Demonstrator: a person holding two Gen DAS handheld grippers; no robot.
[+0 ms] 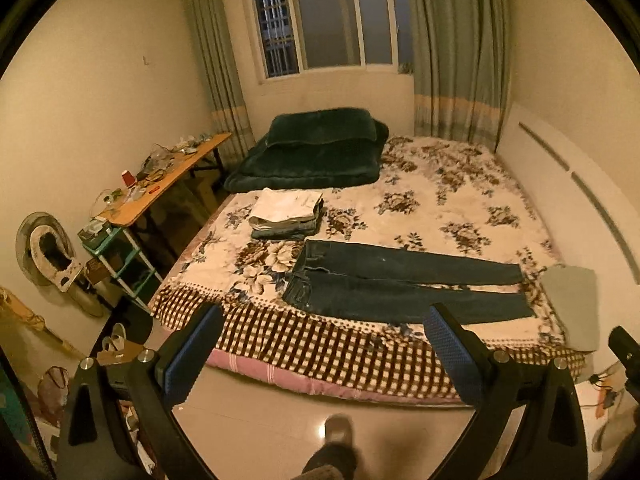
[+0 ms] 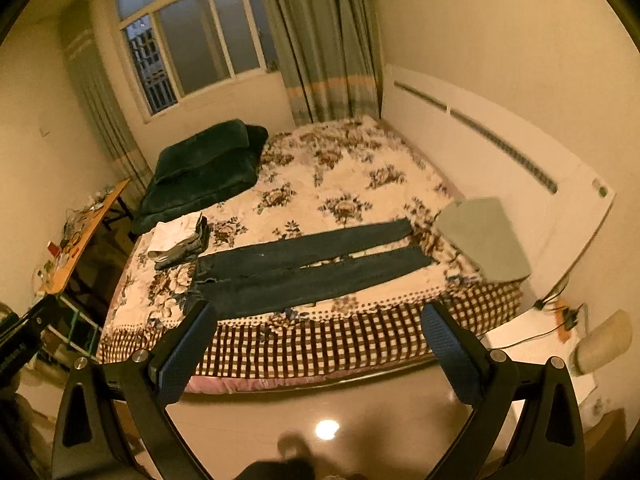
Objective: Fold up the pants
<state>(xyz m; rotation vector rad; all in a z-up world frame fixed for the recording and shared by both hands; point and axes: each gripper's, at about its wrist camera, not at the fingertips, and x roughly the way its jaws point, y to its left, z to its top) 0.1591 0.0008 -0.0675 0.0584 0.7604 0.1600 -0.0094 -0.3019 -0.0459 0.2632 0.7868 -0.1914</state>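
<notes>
Dark blue jeans (image 1: 400, 284) lie flat across the near part of the bed (image 1: 440, 200), waist to the left, both legs stretched to the right. They also show in the right wrist view (image 2: 304, 272). My left gripper (image 1: 324, 320) is open and empty, held back from the bed's near edge, above the floor. My right gripper (image 2: 320, 316) is open and empty too, also short of the bed edge. A stack of folded clothes (image 1: 286, 214) with a white piece on top sits just beyond the waist; it also shows in the right wrist view (image 2: 180, 240).
A dark green folded quilt (image 1: 312, 148) lies at the bed's far left. A grey-green cloth (image 1: 572, 304) hangs over the bed's right near corner. A cluttered wooden table (image 1: 168, 180) and shelf stand left of the bed. A white nightstand (image 2: 532, 344) stands at right.
</notes>
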